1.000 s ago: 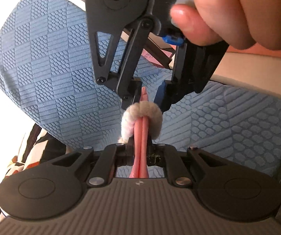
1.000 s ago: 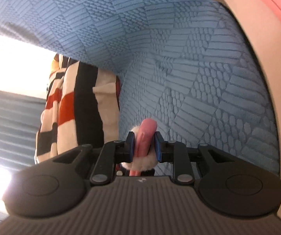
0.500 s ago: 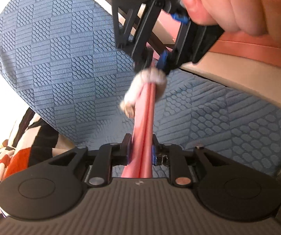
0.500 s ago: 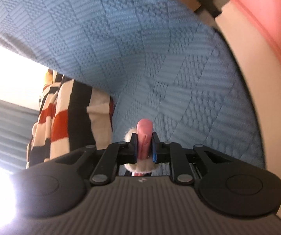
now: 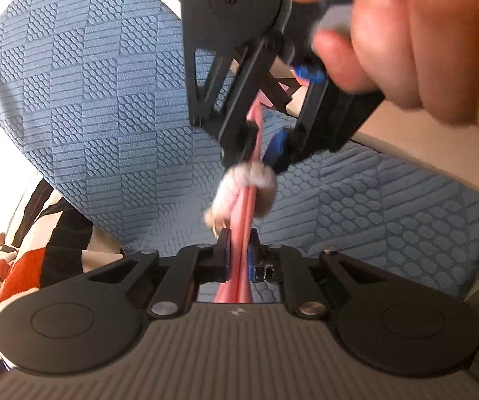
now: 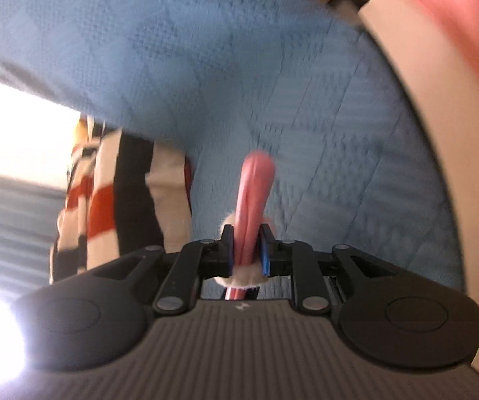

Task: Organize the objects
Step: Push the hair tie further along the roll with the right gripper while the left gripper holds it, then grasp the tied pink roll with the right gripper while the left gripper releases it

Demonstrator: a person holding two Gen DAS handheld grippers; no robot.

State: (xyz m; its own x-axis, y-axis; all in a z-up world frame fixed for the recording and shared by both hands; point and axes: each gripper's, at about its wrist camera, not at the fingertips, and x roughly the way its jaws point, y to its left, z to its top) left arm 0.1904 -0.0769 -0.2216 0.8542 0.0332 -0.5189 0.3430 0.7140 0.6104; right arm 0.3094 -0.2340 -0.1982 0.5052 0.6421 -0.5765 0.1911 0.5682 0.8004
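Note:
A pink folded band point(image 5: 243, 220) with a fluffy white ring point(image 5: 243, 186) around it is held between both grippers above a blue textured cushion point(image 5: 106, 116). My left gripper point(image 5: 238, 253) is shut on the band's near end. My right gripper point(image 5: 263, 153), held by a hand point(image 5: 423, 33), is shut on the band just beyond the fluffy ring. In the right wrist view the right gripper point(image 6: 247, 250) clamps the pink band point(image 6: 254, 193), whose looped end sticks out past the fingers; the fluffy ring point(image 6: 239, 278) sits behind them.
A striped black, red and cream cloth point(image 5: 22, 250) lies at the cushion's left edge, also in the right wrist view point(image 6: 106, 206). A beige surface point(image 6: 439, 133) and pink fabric point(image 6: 456, 16) border the cushion on the right.
The right gripper and fluffy ring have moved back towards the left gripper, shortening the band stretched between them. More pink band sticks out past the right fingers. Both views are motion-blurred.

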